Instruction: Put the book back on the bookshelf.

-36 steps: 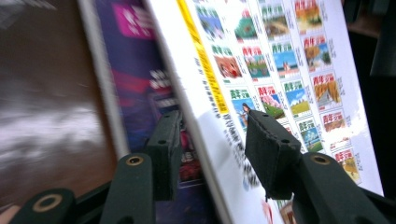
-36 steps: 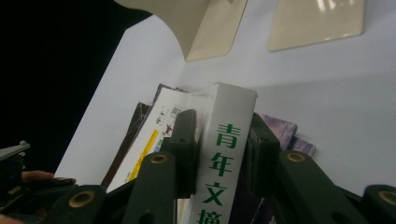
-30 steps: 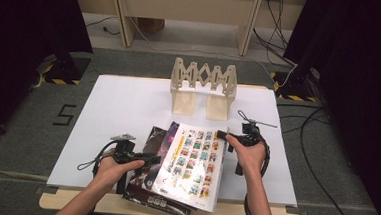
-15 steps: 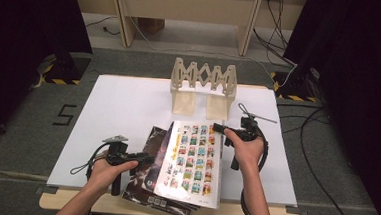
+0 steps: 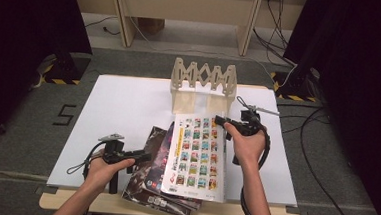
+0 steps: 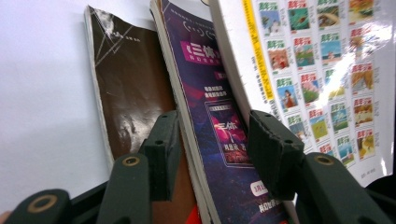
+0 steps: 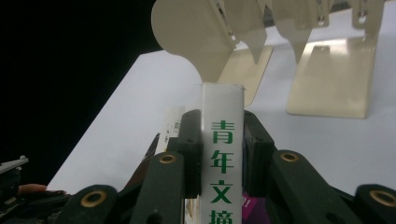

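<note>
A white book (image 5: 195, 153) with a grid of small colour pictures lies on top of a purple book (image 5: 162, 146) and a brown one (image 5: 141, 184) at the table's front middle. My right gripper (image 5: 221, 123) is shut on the white book's spine (image 7: 222, 154), which bears green characters, and holds that edge up off the stack. Its jaws have just been closing on it. My left gripper (image 5: 145, 156) reaches in level from the left. The purple book (image 6: 219, 126) runs between its jaws beside the brown cover (image 6: 130, 79). I cannot make out whether the pads press.
A cream folding book rack (image 5: 203, 83) stands at the back middle of the white table (image 5: 123, 108), just beyond the lifted book and close in the right gripper view (image 7: 327, 74). Cables trail on the floor to the right.
My right gripper has risen and taken the white book's right edge up with it, so the book now tilts above the stack. The left gripper has stayed in place.
</note>
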